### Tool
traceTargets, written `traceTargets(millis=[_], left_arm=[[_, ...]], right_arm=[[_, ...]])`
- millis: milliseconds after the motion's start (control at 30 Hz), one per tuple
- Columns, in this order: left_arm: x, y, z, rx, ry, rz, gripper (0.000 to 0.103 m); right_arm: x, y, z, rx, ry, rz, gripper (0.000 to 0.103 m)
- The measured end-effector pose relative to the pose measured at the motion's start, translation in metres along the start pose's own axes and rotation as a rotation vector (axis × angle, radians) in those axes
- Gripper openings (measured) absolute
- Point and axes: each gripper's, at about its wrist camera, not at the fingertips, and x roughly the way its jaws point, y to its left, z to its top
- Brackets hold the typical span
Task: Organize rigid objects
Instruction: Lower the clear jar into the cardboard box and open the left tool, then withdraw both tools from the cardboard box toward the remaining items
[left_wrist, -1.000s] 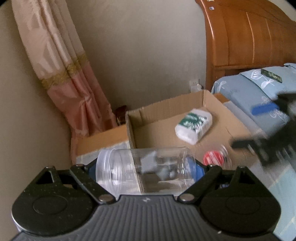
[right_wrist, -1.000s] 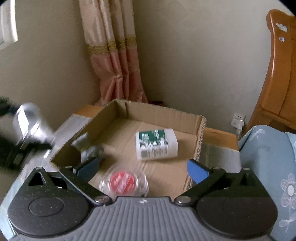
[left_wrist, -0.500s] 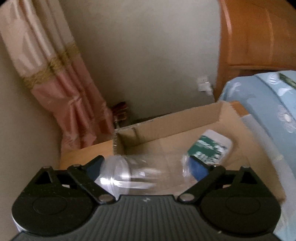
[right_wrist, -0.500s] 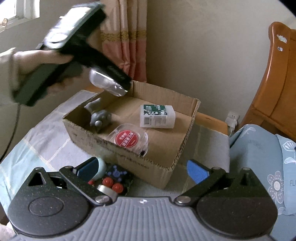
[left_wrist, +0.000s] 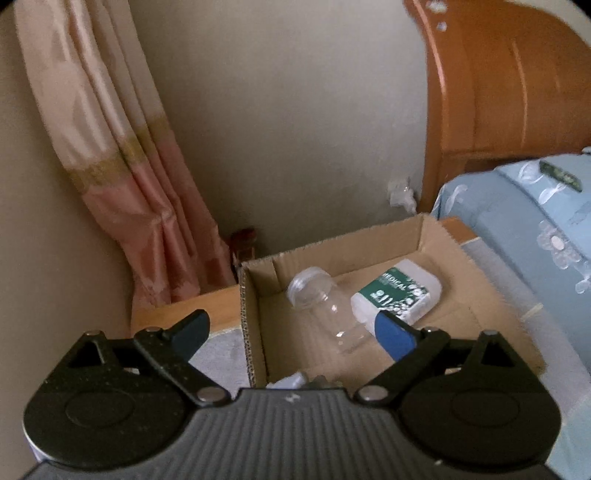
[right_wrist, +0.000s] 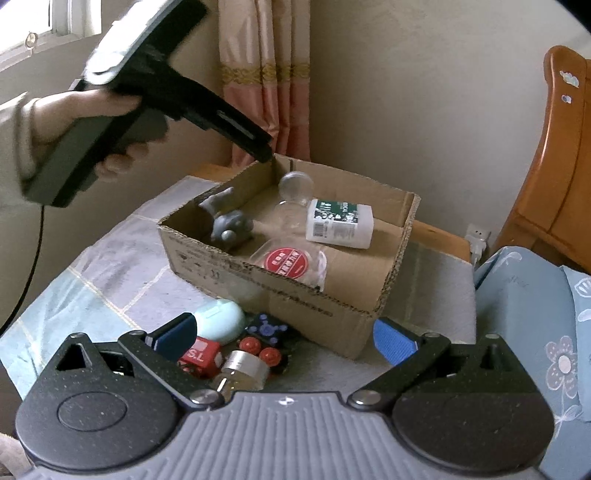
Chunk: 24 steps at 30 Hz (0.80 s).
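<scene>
the clear plastic jar (left_wrist: 325, 306) is lying on its side on the floor of the shallow brown cardboard box (right_wrist: 391, 291), mouth toward the back corner, right next to the white flat bottle with the green label (right_wrist: 340, 221). the left claw (left_wrist: 291, 332) hangs over the box's near-left corner with its jaws spread wide, having just been opening, and nothing's between them, so the jar looks dropped off. also in the box: a grey figurine (right_wrist: 231, 221) and a clear round tub with a red lid (right_wrist: 291, 264).

the right claw (right_wrist: 282, 338) is also wide apart and empty, sitting over the leftover pile on the cloth-covered counter (right_wrist: 122, 284) just in front of the box: a mint-green oval case (right_wrist: 221, 319), a red block with white letters (right_wrist: 201, 354), a black piece with blue dots and red balls (right_wrist: 266, 332), and a small glass bottle with a silver cap (right_wrist: 242, 371).

guessing the little bottle is the fussy one: smooth glass, slippery, breakable, probably rolls. pinch it across the body, not the shiny cap. the mint case looks light and hard but rounded, so grab across the short width. the red block looks easiest, flat sides, stiff.
</scene>
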Motion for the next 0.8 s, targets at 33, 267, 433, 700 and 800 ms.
traceTargets(millis=[33,267,433,700,800], left_arm=[[-0.007,0.002,-0.004,-0.005,-0.007,-0.009,0.096],[-0.051,0.01,-0.055,0.014,-0.033,-0.021,0.096],[-0.069,0.01,-0.091,0.024,-0.016,-0.068,0.096],[-0.084,0.01,-0.107,0.008,-0.046,-0.079,0.096],[-0.09,0.009,-0.111,-0.003,-0.052,-0.086,0.096]], right_arm=[[0.0,0.001,-0.001,0.005,-0.001,-0.005,0.103],[-0.001,0.011,-0.017,0.078,0.023,-0.021,0.103],[-0.016,0.03,-0.024,0.071,0.013,-0.022,0.103],[-0.044,0.048,-0.027,0.059,-0.027,-0.037,0.103],[-0.049,0.051,-0.027,0.059,-0.046,-0.03,0.103]])
